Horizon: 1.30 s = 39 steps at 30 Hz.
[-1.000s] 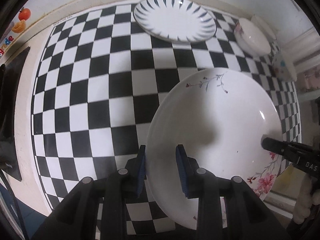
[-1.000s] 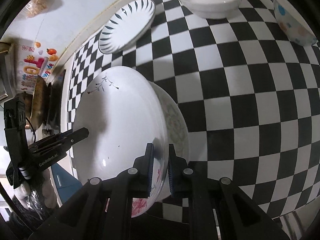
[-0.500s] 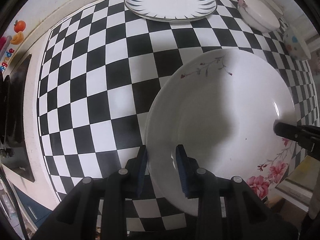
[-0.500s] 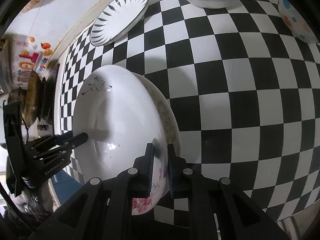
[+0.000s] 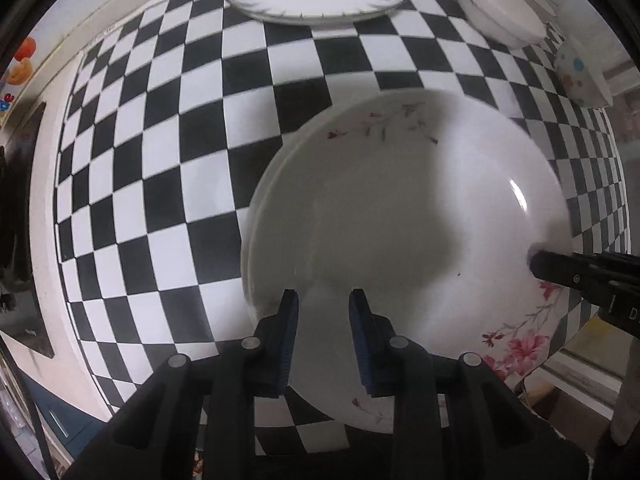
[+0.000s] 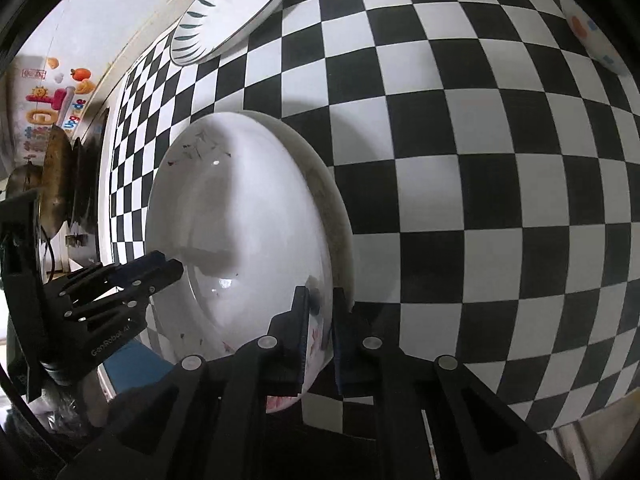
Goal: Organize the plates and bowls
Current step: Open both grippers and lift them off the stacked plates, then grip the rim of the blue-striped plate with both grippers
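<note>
White glazed china, the flowered plate (image 5: 400,216) hangs just over a second plate (image 6: 340,216) on the checkered cloth (image 5: 160,160), apparently to be stacked. The right gripper (image 6: 320,320) pinches its near rim tight. The left gripper (image 5: 323,320) straddles the opposite rim, closing (contact unclear), likely to steady it.

You are working with two black plastic tongs. The left tongs (image 5: 323,334) are showing blue pads (image 5: 289,336) and round silver screws along the linkage arms. The right tongs (image 6: 321,332) are looking the same, and white lettering is running along the black body.
</note>
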### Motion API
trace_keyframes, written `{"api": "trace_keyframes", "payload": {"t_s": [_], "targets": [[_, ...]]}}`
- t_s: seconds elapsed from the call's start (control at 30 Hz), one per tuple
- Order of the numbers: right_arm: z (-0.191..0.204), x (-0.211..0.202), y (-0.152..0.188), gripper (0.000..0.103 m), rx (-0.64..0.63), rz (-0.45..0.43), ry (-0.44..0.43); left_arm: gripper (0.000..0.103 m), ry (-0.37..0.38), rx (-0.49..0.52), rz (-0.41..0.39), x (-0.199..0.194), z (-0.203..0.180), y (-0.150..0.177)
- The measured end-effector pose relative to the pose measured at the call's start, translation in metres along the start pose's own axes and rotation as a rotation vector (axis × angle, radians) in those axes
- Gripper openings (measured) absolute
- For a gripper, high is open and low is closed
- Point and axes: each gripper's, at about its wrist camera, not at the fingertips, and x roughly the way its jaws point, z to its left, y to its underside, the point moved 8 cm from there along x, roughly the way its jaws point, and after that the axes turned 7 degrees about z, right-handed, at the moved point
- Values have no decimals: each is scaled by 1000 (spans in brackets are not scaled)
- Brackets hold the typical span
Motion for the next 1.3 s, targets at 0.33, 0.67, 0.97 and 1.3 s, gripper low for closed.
{"api": "trace_keyframes", "payload": {"t_s": [0.33,0.67,0.97,1.3], "targets": [[2,-61,-28,33,3,-111,31,29,64,-86,-145,-81,23,-42],[43,-80,-160,81,73,-212,-86,35,119,-170,-153,-70,92,-149],[39,-33,-256,59,124,-154,-20,35,163,-183,-67,-23,122,-237],[45,-12,-288,44,107,-95,13,35,152,-113,-52,-11,120,-261]]}}
